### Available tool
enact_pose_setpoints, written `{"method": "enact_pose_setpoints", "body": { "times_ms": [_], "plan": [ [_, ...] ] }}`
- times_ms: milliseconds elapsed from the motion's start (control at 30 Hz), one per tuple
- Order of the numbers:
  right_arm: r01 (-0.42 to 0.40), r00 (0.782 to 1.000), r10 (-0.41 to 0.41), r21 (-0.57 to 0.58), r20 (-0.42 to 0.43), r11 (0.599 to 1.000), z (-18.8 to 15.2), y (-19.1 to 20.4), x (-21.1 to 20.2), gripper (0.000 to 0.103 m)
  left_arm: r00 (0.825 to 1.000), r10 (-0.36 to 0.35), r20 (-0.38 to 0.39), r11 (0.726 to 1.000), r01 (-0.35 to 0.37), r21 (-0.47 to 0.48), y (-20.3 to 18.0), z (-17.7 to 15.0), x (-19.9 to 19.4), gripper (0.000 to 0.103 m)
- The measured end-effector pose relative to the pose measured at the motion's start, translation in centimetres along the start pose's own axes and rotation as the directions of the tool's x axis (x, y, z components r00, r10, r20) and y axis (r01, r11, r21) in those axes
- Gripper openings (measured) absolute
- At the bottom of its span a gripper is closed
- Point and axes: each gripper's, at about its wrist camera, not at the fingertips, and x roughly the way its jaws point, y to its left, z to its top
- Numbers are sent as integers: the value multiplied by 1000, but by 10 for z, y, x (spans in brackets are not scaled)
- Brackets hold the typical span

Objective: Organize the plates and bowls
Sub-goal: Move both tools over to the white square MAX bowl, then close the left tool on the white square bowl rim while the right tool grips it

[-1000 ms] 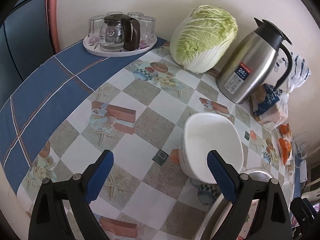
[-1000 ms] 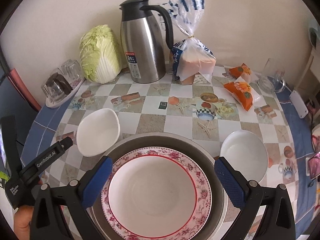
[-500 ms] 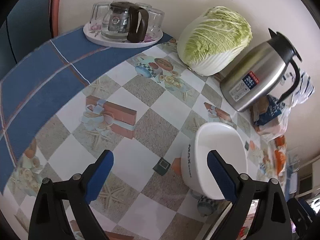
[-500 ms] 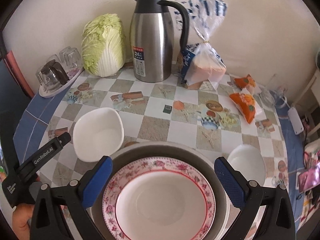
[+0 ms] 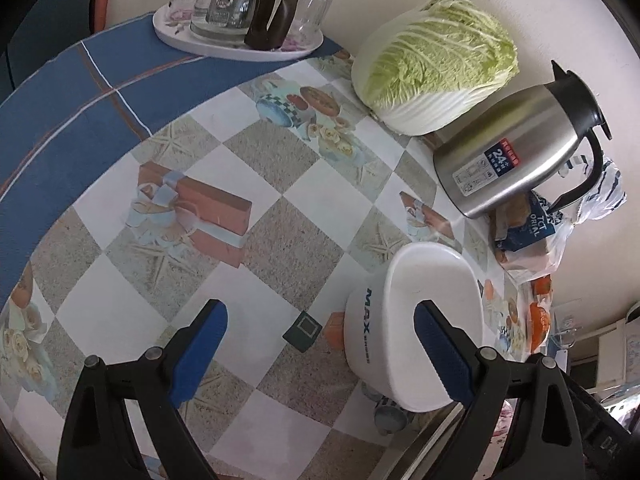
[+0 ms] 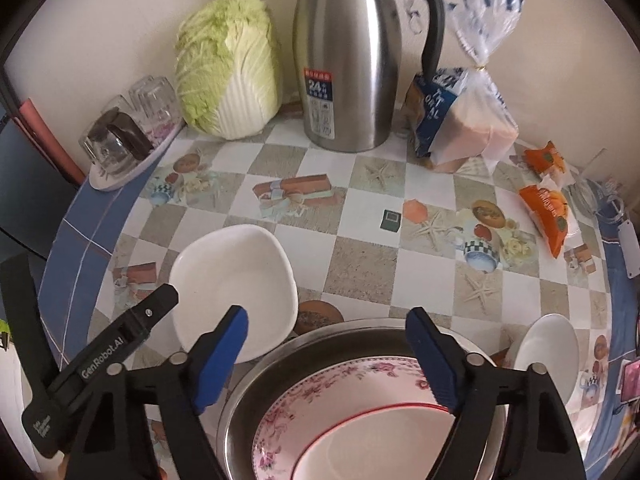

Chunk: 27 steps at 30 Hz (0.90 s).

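A white squarish bowl [image 5: 416, 320] marked MAX stands on the table; it also shows in the right wrist view [image 6: 234, 284]. My left gripper [image 5: 320, 344] is open and low, its right finger over the bowl's near side, empty. My right gripper [image 6: 326, 356] is open and empty above a steel basin [image 6: 280, 364] holding a floral red-rimmed plate [image 6: 360, 420]. A round white bowl [image 6: 548, 356] sits right of the basin. The left gripper's body [image 6: 100, 356] shows at lower left.
A cabbage [image 6: 230, 68], steel thermos [image 6: 346, 60] and bread bag [image 6: 464, 120] stand along the back wall. A tray of glasses with a glass pot [image 5: 240, 20] is at the far left. Orange snack packs [image 6: 546, 208] lie at the right.
My left gripper has moved forward and lower toward the white squarish bowl. My right gripper has moved forward over the basin, so the plate now sits lower in its view.
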Motion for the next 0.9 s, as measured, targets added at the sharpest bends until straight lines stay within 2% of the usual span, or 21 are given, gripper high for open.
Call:
{"method": "enact_pose_setpoints", "body": {
  "times_ms": [133,200,300,333,433,533,633,700,833,900],
  "plan": [
    [-18,999,19,22,-46,1000,5,1,15,69,1000,-29,-12,999,29,15,-5,2,5,94],
    [-31,998,34,44,-58,999,6,0,21,67,999,-32,-18,999,32,30,-8,2,8,92],
    [-25,997,29,60,-70,998,7,1,28,67,998,-42,-40,999,43,21,-8,2,13,79],
    [-22,997,26,57,-75,998,8,3,31,67,998,-43,-47,999,43,13,-7,2,15,77],
    [-18,996,22,48,-90,999,9,6,35,51,997,-51,-65,999,51,6,-8,1,20,73],
    [-19,995,23,42,-100,999,9,8,40,48,995,-59,-75,998,60,10,-10,0,23,66],
    [-17,994,20,32,-108,999,8,12,44,40,993,-70,-92,997,72,15,-13,-2,27,61],
    [-13,993,16,28,-114,1000,7,14,47,37,991,-82,-104,997,83,8,-13,-3,30,53],
    [0,992,1,9,-129,1000,7,17,52,29,989,-93,-118,995,95,10,-14,-6,34,43],
    [2,991,-2,-1,-133,1000,7,19,54,27,988,-97,-121,995,99,11,-15,-6,35,33]
  ]
}}
